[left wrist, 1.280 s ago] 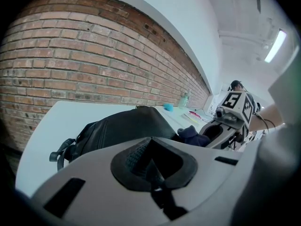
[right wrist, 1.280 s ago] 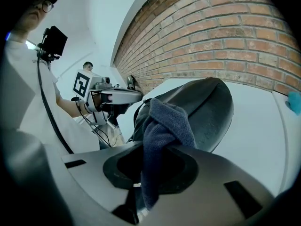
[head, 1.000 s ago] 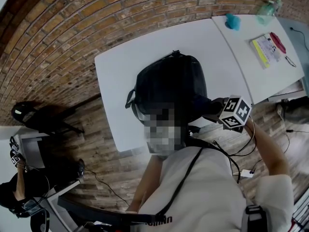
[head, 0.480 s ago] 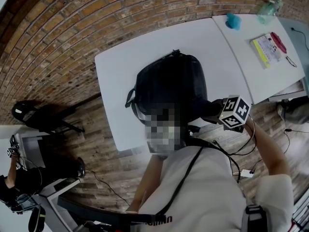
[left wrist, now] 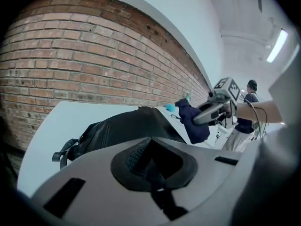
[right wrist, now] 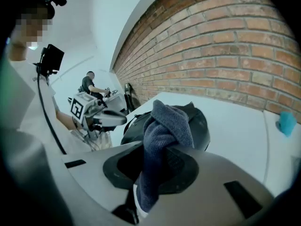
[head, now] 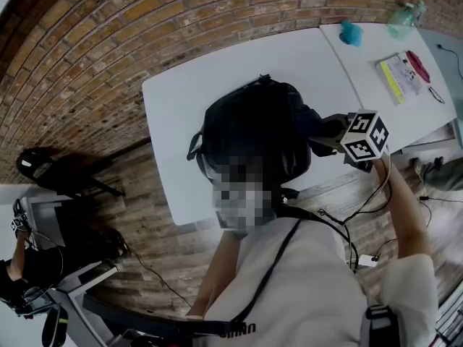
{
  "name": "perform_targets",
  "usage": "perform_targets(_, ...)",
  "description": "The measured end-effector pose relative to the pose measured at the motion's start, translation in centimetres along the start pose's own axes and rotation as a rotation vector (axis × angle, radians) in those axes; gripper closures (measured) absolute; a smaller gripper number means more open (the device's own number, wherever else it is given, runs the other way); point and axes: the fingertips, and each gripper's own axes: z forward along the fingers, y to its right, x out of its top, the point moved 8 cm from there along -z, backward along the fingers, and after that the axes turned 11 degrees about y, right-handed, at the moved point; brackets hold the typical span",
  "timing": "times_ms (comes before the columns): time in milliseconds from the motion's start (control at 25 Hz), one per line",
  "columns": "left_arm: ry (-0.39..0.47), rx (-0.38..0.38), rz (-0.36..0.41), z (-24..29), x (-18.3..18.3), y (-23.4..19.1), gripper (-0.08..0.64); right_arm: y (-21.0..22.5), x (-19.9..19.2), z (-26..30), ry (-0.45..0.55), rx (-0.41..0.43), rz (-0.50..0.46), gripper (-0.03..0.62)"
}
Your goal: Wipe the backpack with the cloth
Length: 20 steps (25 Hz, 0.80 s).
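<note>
Right gripper higher beside backpack; cloth clear in gripper view

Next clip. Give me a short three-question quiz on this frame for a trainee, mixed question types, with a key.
1. True or false: the left gripper has nothing between its jaws.
2. The backpack lies on: A) the white table; B) the floor; C) a shelf.
3. Fill in: the right gripper has its jaws shut on the dark blue ____.
Key: 1 true; 2 A; 3 cloth.
</note>
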Motion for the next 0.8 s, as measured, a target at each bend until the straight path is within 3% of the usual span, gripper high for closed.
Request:
perform_targets(360,-0.003,0.006,0.003,-0.1,0.1,-0.4,0.557,6.4,7.4,2.8,0.072,-0.179,-0.118,0.524)
perform_targets(560,-0.004,0.013,-0.003,-0.1,0.2,-1.0,0.557,7.7,9.6,5.8,0.023,-0.250,-0.216,0.523)
perform_targets(800,-0.004,0.021,-0.010,0.1,0.1,-1.4,0.557,8.7,9.1,8.8,-0.041,-0.290,-0.217,0.523)
